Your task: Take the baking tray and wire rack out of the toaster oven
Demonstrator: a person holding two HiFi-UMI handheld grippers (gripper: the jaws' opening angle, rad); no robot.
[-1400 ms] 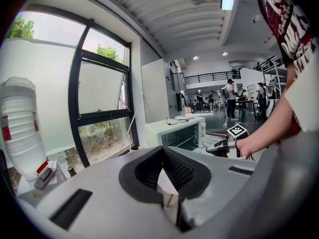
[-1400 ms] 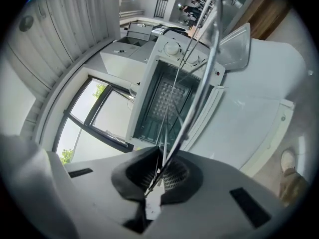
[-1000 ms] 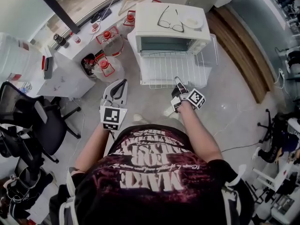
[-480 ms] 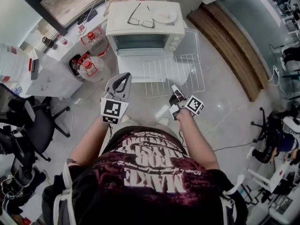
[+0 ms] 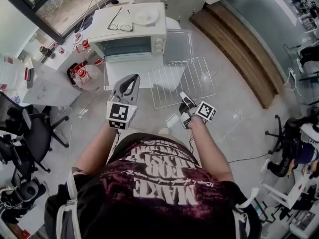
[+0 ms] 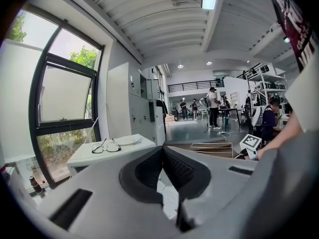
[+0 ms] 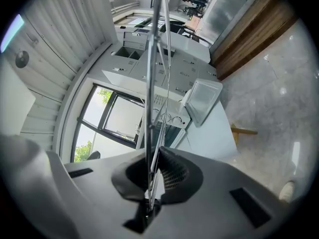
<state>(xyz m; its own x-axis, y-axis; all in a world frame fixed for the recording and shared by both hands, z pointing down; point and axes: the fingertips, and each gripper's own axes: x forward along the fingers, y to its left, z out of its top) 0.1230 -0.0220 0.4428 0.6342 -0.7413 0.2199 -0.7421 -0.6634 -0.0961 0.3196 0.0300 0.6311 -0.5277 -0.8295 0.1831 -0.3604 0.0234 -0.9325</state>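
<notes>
The white toaster oven (image 5: 130, 30) stands on a low white table, its front open. In my right gripper (image 5: 182, 95), which is shut on its near edge, the wire rack (image 5: 182, 80) hangs in the air clear of the oven. In the right gripper view the rack (image 7: 155, 59) runs edge-on out of the right gripper (image 7: 152, 166). The grey baking tray (image 5: 178, 46) lies on the table right of the oven, also seen as the tray (image 7: 202, 101). My left gripper (image 5: 133, 78) is shut on nothing, left of the rack.
Glasses (image 5: 119, 23) and a white plate (image 5: 145, 17) lie on the oven top. Red-capped water jugs (image 5: 82, 76) stand left of the table. Black office chairs (image 5: 22, 128) fill the left side. A wooden strip (image 5: 234, 44) runs along the floor at right.
The rack has come off the oven's open front and away from it in my right gripper. Both grippers have drawn back from the oven, which now sits farther off.
</notes>
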